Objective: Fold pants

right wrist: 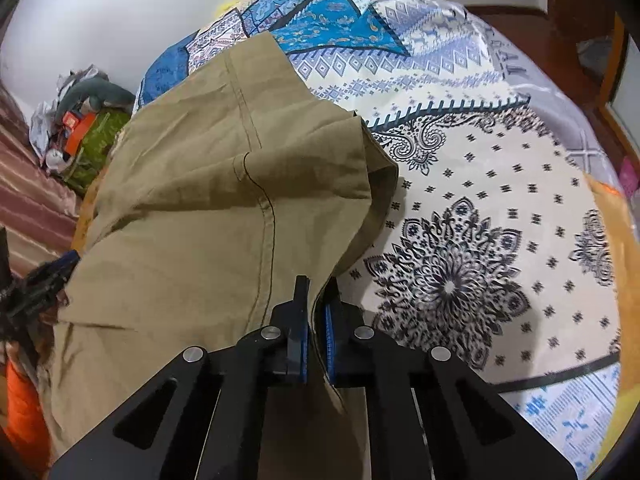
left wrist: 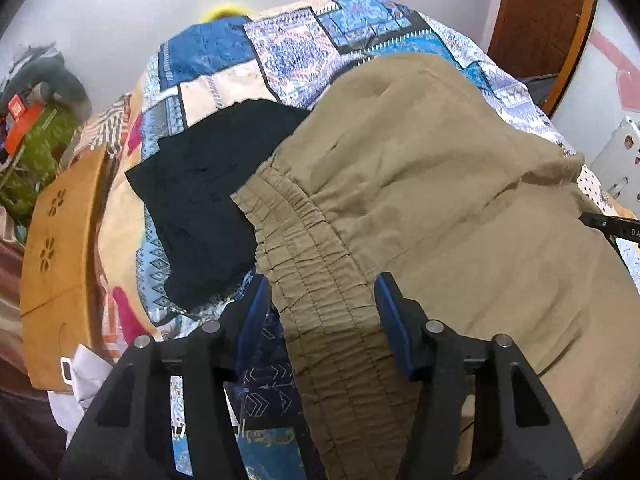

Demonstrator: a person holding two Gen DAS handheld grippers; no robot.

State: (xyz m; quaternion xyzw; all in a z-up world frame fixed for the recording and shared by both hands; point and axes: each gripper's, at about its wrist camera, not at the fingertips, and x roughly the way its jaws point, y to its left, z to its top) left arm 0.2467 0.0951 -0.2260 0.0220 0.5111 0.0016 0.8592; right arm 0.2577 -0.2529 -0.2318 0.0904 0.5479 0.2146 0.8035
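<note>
No legible writing. Khaki pants [left wrist: 420,184] lie across the bed [right wrist: 460,168]. Left claw [left wrist: 320,300] wide, elastic waistband between its fingers. Right claw [right wrist: 318,312] narrow, pinching the pants' edge. Only left view shows black garment [left wrist: 200,200] beside the waistband.

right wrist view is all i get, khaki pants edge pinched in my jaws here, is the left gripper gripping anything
Observer: No. The left gripper is open, with the elastic waistband of the khaki pants lying between its fingers.
Operator: anything next to the pants on that side
Observer: Yes, a black garment lies on the patchwork bedspread, left of the waistband.
Operator: anything else past it
Observer: A wooden panel with flower cutouts stands at the bed's left edge.
</note>
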